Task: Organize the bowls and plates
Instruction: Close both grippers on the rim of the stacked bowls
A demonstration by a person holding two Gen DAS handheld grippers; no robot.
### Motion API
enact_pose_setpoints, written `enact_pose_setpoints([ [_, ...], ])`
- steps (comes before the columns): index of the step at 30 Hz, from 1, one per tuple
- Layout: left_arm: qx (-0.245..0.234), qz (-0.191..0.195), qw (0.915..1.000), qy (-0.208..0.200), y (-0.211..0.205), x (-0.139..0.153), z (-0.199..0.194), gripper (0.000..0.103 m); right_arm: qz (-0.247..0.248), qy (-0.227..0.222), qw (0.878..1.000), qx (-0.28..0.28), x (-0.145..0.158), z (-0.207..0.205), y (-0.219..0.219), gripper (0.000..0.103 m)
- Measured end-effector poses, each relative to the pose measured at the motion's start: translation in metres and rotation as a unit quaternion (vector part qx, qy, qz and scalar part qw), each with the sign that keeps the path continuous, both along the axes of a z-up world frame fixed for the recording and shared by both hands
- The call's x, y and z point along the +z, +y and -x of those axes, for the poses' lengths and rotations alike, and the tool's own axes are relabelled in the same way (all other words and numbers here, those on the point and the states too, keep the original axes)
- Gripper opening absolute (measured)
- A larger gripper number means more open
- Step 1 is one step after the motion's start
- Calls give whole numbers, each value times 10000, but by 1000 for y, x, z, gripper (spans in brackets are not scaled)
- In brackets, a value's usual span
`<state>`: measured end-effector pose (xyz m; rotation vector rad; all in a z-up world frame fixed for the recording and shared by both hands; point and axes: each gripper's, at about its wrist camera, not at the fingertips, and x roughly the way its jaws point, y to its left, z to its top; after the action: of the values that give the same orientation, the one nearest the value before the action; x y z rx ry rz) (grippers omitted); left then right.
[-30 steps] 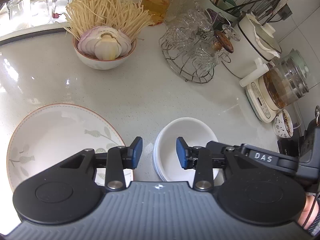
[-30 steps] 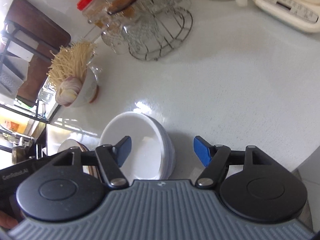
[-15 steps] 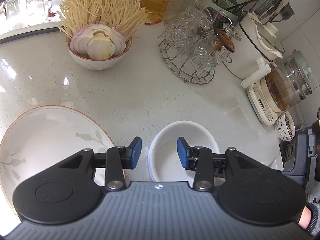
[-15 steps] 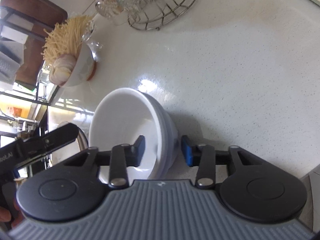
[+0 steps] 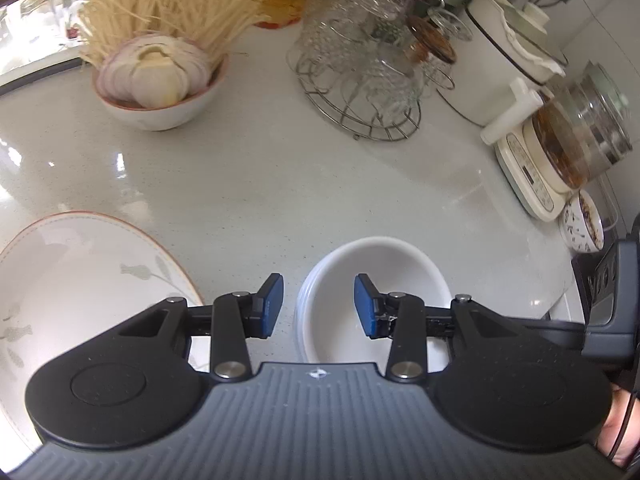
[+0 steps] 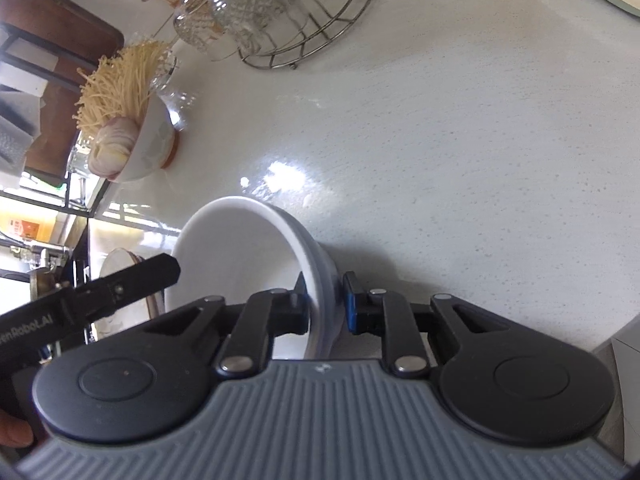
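On the counter (image 5: 328, 184) our right gripper (image 6: 326, 304) clamps the near wall of the white bowls (image 6: 240, 252), stacked beside the plate (image 5: 72, 272). Our left gripper (image 5: 318, 306) hangs spread above them, gripping nothing.

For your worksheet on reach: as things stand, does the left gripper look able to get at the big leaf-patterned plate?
Probably yes. The left gripper is open and holds nothing, the plate lies just beside it, and nothing lies between them.
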<state>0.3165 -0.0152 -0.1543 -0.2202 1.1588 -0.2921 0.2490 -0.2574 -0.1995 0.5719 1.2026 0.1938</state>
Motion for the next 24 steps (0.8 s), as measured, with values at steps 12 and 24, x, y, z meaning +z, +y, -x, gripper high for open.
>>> enact_pose_setpoints([
  [12, -361, -11, 9989, 303, -32, -25, -5, 44, -66, 6, 9993, -372, -1, 6, -27, 19],
  [24, -217, 71, 9980, 584, -36, -48, -11, 26, 20, -80, 9998, -200, 1, 6, -26, 20],
])
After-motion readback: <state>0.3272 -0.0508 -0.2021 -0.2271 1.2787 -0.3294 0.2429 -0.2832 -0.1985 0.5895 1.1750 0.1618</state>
